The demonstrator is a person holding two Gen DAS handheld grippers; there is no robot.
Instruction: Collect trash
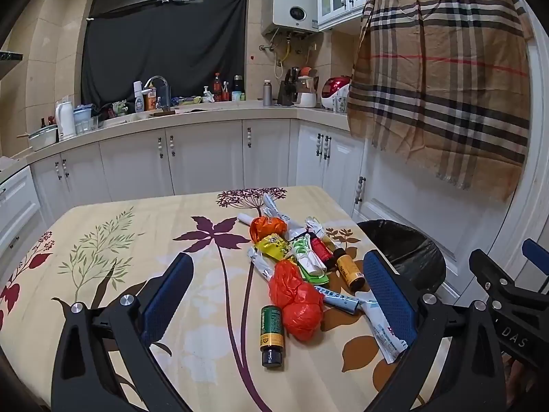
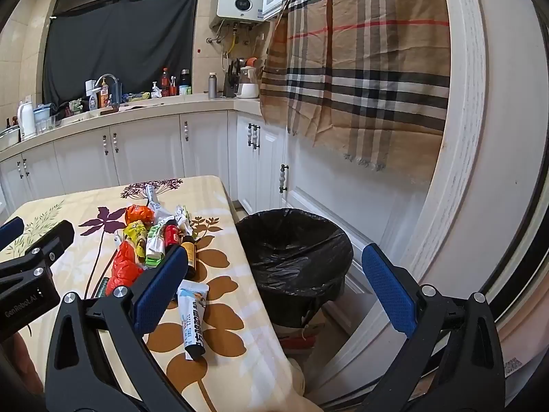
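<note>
A pile of trash lies on the floral tablecloth (image 1: 103,240): a crumpled orange bag (image 1: 298,298), a green-labelled dark bottle (image 1: 271,336), a yellow-labelled bottle (image 1: 348,269), a red bottle (image 1: 320,249), a yellow wrapper (image 1: 274,245) and a white tube (image 1: 381,326). My left gripper (image 1: 279,295) is open and empty, hovering above the pile. My right gripper (image 2: 274,281) is open and empty, over the table's right edge next to the bin (image 2: 295,240). The white tube (image 2: 194,316) lies just right of its left finger (image 2: 158,288).
A black-lined trash bin (image 1: 405,250) stands on the floor just right of the table. White cabinets and a cluttered counter (image 1: 206,110) run behind. A plaid cloth (image 1: 442,86) hangs over the door at right.
</note>
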